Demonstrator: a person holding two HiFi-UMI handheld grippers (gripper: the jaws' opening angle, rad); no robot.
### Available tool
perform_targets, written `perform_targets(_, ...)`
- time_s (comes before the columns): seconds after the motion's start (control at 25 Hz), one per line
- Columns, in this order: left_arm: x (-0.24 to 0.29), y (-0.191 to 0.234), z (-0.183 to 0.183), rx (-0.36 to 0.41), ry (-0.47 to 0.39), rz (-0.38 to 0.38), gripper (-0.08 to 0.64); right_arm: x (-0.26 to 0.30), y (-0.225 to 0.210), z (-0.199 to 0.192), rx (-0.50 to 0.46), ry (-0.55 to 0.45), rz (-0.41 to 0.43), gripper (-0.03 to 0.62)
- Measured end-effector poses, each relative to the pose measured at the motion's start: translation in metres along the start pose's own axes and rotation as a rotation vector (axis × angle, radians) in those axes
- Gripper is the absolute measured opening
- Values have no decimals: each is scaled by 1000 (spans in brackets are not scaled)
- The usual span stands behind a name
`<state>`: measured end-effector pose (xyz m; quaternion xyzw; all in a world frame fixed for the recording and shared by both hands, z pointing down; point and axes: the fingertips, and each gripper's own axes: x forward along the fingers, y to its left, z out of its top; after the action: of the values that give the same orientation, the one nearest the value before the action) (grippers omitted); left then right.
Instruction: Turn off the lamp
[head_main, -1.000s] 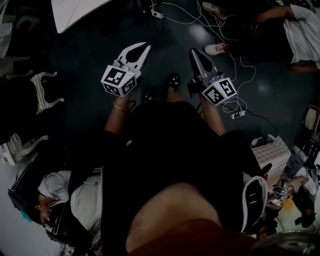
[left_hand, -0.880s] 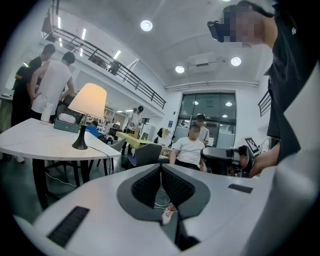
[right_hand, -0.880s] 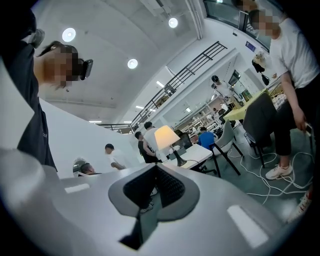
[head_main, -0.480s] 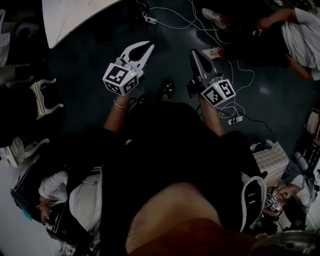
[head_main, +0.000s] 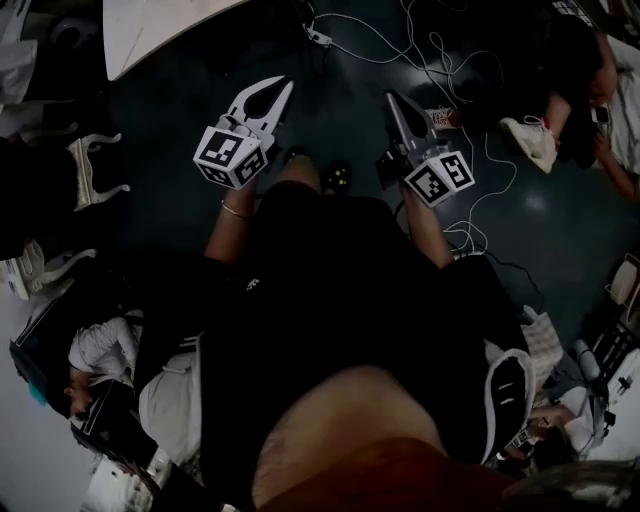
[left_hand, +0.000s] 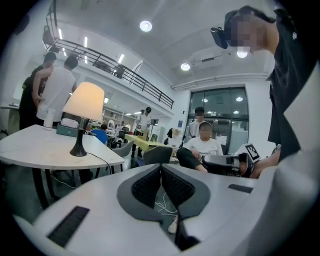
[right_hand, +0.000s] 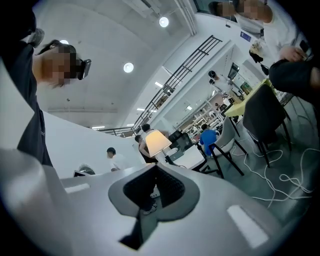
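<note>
The lamp (left_hand: 84, 100) is lit, with a cream shade on a thin dark stem, and stands on a white table (left_hand: 30, 147) at the left of the left gripper view. It shows smaller and farther off in the right gripper view, lamp (right_hand: 158, 141). In the head view no lamp is seen, only the table's corner (head_main: 150, 25) at the top left. My left gripper (head_main: 283, 85) and right gripper (head_main: 390, 97) are held out level over the dark floor, well short of the table. Both are shut with nothing between the jaws.
White cables (head_main: 440, 60) and a power strip trail over the floor ahead. People sit on the floor at the right (head_main: 570, 90). White chairs (head_main: 95, 170) stand at the left. A seated person (left_hand: 202, 145) and grey chairs (left_hand: 157, 152) lie beyond the table.
Both grippers have travelled forward over the floor, the left one drifting left. The seated people and cables have slid rightward in the head view. The jaws stand as before.
</note>
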<state>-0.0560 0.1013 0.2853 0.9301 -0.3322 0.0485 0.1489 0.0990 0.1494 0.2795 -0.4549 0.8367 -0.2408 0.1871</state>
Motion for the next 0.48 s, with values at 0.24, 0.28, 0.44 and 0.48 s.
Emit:
perform_targets(0.24, 6, 23, 2, -10, 18, 46, 14, 28, -4, 5, -12, 33, 36, 0)
perform_targets(0.28, 10, 27, 2, -10, 21, 45, 14, 32, -5, 6, -17, 33, 37, 0)
perform_targets(0.44, 36, 37, -1, 20, 24, 12, 14, 39, -11, 10, -24, 31, 28, 0)
perform_targets(0.48, 44, 40, -1, 24, 23, 2, 14, 41, -14, 11, -26, 30, 20, 0)
